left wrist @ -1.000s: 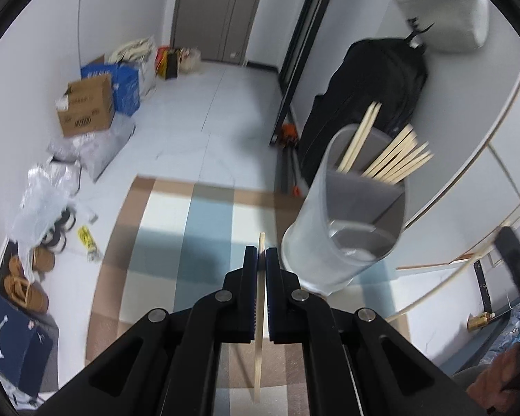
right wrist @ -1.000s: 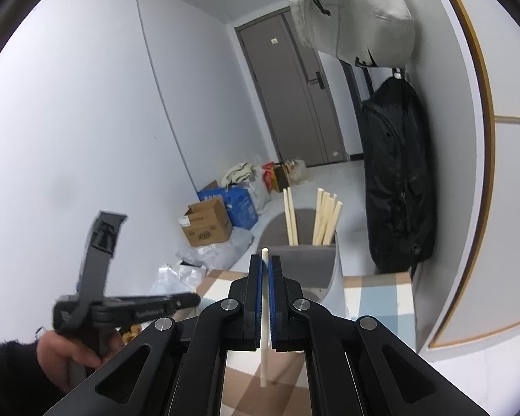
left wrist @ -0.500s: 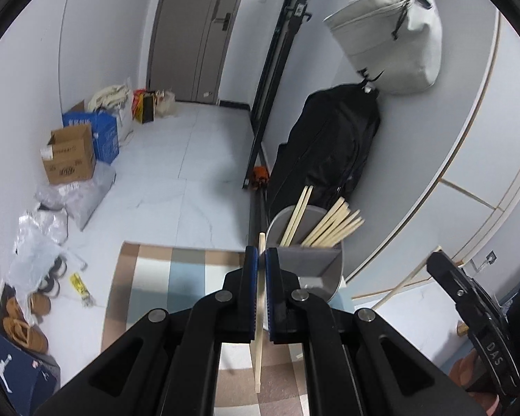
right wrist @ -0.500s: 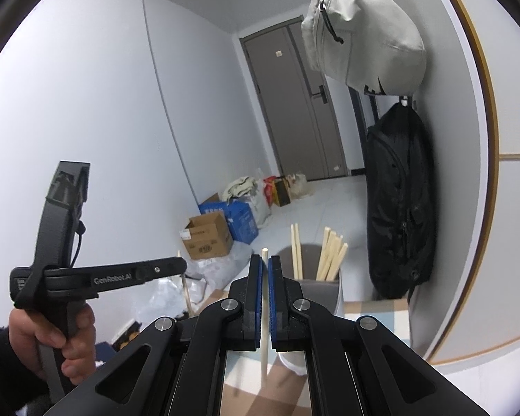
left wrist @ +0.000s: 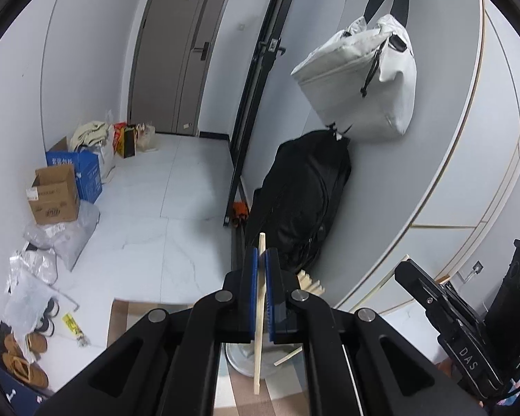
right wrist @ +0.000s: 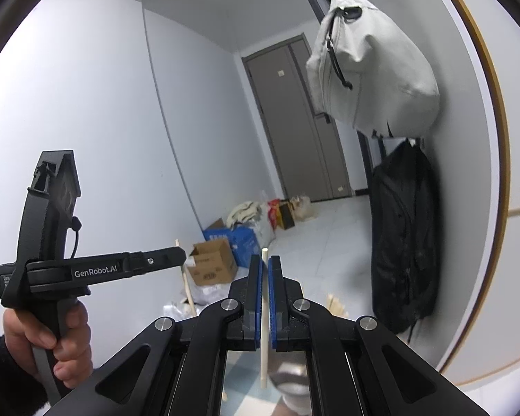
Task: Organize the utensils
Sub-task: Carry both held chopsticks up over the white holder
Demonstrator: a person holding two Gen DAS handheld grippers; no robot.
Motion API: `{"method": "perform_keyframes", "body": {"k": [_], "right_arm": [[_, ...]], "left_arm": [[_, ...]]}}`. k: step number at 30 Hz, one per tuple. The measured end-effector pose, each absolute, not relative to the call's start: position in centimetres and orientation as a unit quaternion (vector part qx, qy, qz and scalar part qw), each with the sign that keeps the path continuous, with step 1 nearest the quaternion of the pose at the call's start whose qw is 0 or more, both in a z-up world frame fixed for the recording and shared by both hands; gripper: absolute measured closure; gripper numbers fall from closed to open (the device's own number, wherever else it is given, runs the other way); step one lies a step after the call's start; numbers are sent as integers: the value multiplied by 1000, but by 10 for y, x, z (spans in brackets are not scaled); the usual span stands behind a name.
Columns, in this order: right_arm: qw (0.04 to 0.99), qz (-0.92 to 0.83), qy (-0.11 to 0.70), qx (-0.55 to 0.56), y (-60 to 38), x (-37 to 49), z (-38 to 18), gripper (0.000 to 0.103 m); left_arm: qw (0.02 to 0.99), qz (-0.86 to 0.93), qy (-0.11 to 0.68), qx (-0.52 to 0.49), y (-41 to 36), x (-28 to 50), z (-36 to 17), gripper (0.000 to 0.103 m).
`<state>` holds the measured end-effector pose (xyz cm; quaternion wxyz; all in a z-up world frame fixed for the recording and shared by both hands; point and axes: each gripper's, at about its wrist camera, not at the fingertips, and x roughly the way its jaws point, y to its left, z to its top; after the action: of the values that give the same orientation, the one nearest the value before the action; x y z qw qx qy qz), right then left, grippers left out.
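Right now we hold one chopstick in each gripper. Our left gripper [left wrist: 262,298] has its blue pads pressed together on a pale wooden chopstick [left wrist: 259,315], which stands nearly upright, its top poking out past the fingertips and its lower end hanging below them. Just beyond and below it sits the grey holder [left wrist: 241,355], mostly hidden behind the fingers, with the ends of other chopsticks [left wrist: 310,282] showing to the right of the gripper. Our right gripper [right wrist: 264,298] is likewise clamped on a second chopstick [right wrist: 263,339], also upright, its tip rising just above the pads. Near its lower end we see the holder [right wrist: 293,381] again, and more stick ends [right wrist: 336,306] to the right. On the left of the right wrist view, our left hand [right wrist: 52,343] grips the handle of the other tool. Far off stand a grey door [left wrist: 178,52], a cardboard box [left wrist: 53,196] and a black bag [left wrist: 301,194] under a white bag [left wrist: 360,79] on the right wall.
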<state>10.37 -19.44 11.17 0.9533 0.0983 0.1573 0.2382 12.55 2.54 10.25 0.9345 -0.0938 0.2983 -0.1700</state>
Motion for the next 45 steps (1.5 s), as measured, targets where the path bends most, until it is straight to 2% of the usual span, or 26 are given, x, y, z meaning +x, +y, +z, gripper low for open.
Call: {"method": "perform_keyframes", "body": {"k": [16, 23, 45], "right_arm": [[958, 232, 154, 65, -191, 160, 128, 101], [958, 229, 162, 60, -194, 179, 120, 101], [953, 233, 191, 33, -188, 199, 87, 101]], "left_arm": [[946, -160, 270, -78, 10, 174, 100, 103], [945, -157, 272, -92, 13, 191, 88, 103], [941, -193, 275, -50, -1, 196, 59, 103]]}}
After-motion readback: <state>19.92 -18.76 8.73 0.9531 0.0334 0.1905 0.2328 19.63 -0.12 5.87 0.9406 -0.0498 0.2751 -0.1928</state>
